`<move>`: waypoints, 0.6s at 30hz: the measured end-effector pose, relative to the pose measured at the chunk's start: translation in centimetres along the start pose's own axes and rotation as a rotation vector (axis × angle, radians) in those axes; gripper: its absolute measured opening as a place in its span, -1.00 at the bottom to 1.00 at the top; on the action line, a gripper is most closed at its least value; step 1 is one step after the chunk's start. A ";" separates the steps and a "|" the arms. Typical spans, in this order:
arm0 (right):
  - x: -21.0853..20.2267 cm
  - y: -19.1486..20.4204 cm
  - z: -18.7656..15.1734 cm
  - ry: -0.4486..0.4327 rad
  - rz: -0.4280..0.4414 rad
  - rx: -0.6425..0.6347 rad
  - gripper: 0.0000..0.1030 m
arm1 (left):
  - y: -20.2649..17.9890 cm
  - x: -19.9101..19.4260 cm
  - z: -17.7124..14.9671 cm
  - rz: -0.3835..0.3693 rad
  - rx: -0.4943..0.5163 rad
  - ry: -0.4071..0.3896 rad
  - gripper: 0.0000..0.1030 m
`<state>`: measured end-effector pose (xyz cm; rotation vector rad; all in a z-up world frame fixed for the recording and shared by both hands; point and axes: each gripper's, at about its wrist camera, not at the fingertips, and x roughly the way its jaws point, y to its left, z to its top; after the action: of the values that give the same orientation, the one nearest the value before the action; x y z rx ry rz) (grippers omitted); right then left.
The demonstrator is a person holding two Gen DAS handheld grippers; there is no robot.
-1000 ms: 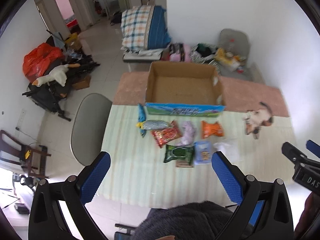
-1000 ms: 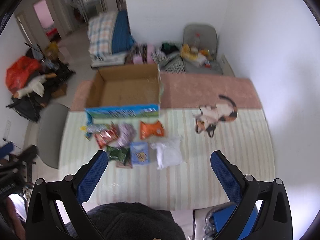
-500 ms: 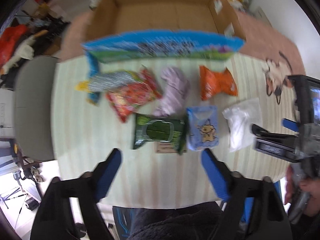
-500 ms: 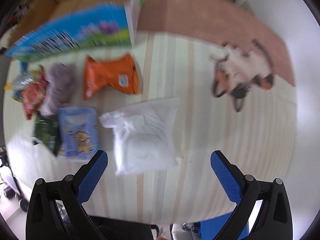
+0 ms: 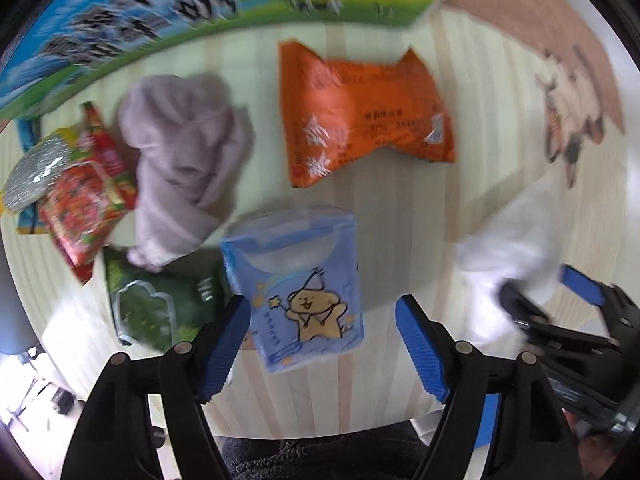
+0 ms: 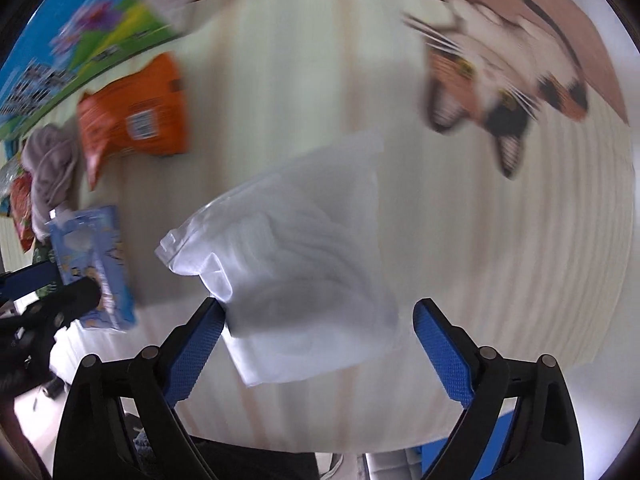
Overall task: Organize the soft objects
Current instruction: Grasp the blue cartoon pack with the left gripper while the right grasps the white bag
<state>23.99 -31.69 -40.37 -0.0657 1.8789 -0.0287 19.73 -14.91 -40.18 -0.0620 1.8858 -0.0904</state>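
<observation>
At the far left of the striped pale-green tablecloth (image 5: 384,208) lie a silver foil packet (image 5: 34,174) and a red crinkled snack bag (image 5: 86,196), overlapping. Just right of them sits a bunched lilac-grey cloth (image 5: 182,160), its near end resting on a dark green plastic pack (image 5: 160,308). Behind all of these stands the blue-and-green printed cardboard box (image 5: 160,12), along the far edge; its inside is out of view here.

The left gripper (image 5: 322,340) hovers low with its blue pads spread wide, either side of the near end of a light-blue tissue pack with a cartoon bear (image 5: 300,284), not yet closed on it. Beyond that lies an orange foil pouch (image 5: 360,116).

Further right, the right gripper (image 6: 316,344) also stands agape, straddling the near edge of a clear zip bag of white padding (image 6: 304,276), unclamped. A calico cat print (image 6: 492,80) marks the cloth at far right.

By my reading the sorting has barely begun: every soft item in view sits on the table, and each must yet be grasped and carried to the box.
</observation>
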 end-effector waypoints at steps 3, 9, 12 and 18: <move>0.4 -2.2 -0.6 0.013 0.020 0.015 0.88 | -0.8 1.9 0.7 0.043 -0.008 0.034 0.43; 1.7 -4.5 -2.0 0.005 0.050 0.016 0.88 | -4.4 3.3 0.8 0.068 0.015 0.021 0.43; 1.8 -5.4 -2.5 -0.015 0.053 0.009 0.89 | -5.9 3.1 0.4 0.056 0.040 0.006 0.43; -1.6 -5.7 -4.7 -0.047 0.067 -0.027 0.89 | -3.8 0.0 -1.4 0.069 0.023 -0.050 0.44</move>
<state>20.14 -37.40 -37.14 -0.0214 1.8331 0.0438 18.41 -18.69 -39.39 0.0167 1.8347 -0.0623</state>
